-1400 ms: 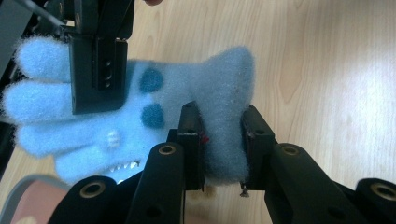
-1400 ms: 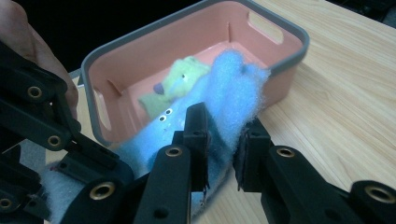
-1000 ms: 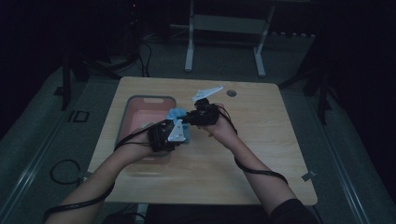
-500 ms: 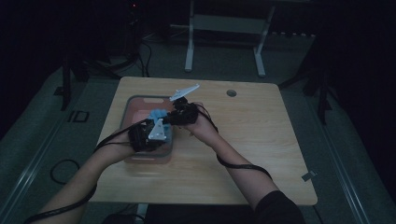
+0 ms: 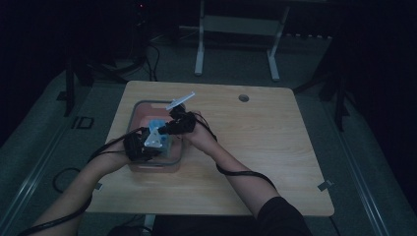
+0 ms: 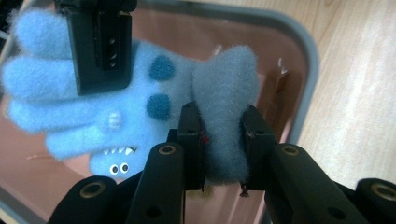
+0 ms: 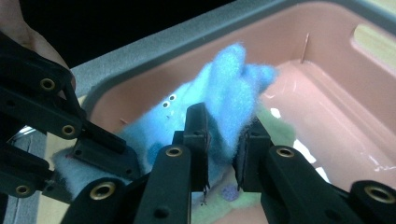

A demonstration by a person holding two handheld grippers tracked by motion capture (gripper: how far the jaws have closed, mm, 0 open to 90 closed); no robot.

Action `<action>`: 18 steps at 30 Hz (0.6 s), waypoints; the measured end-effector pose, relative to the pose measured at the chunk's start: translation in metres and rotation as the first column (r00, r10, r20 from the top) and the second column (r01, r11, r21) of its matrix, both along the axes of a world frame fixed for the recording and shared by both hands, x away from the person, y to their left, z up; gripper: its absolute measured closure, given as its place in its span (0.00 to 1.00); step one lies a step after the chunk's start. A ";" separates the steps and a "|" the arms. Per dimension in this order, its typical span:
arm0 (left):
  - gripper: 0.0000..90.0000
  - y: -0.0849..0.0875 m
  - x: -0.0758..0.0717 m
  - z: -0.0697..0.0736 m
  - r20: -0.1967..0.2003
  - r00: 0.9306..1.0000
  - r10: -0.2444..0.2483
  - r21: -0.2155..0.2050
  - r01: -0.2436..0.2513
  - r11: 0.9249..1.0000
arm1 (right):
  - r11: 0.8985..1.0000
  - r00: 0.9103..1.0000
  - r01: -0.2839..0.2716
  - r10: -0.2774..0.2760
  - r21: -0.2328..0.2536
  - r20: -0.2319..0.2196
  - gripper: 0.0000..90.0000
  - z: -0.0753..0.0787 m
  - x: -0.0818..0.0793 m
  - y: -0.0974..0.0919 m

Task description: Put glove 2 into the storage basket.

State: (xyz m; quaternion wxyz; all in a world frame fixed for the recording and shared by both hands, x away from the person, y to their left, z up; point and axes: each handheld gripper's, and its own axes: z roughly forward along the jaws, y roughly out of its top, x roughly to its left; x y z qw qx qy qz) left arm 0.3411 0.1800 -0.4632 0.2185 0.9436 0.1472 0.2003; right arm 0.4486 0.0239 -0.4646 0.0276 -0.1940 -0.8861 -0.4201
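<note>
A fuzzy blue glove (image 6: 140, 93) with dark blue spots and a small monster face hangs between both grippers, just above a pink bin (image 5: 147, 104) with a grey rim. My left gripper (image 6: 223, 116) is shut on one fluffy lobe at the glove's edge. My right gripper (image 7: 224, 126) is shut on a fold of the glove (image 7: 224, 88) near its fingers. In the high view the left gripper (image 5: 147, 142) and right gripper (image 5: 169, 127) sit close together over the bin, with the glove (image 5: 156, 129) between them. The left gripper (image 7: 70, 135) stands close at the left in the right gripper view.
The bin stands on the left part of a wooden table (image 5: 255, 147) that has a round hole (image 5: 243, 98) at the back. A pale green fuzzy item (image 7: 275, 130) lies on the bin floor under the glove. Cables trail from both grippers across the table.
Both hands have carried the glove leftward and a little lower, from the bin's right edge to over its middle. Both grips hold as before.
</note>
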 end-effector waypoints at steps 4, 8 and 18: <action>0.83 -0.001 0.006 -0.011 0.004 1.000 0.012 0.012 -0.012 1.000 | 1.000 1.000 0.008 -0.008 -0.020 -0.013 0.86 -0.009 0.006 0.004; 0.83 0.000 0.011 -0.018 -0.013 1.000 0.023 0.002 -0.023 1.000 | 0.999 0.999 0.023 -0.024 -0.042 -0.021 0.86 -0.017 0.012 0.007; 0.82 0.004 0.018 -0.030 -0.036 0.998 0.049 -0.015 -0.050 0.999 | 0.994 0.999 0.037 -0.038 -0.100 -0.005 0.84 -0.029 0.019 0.016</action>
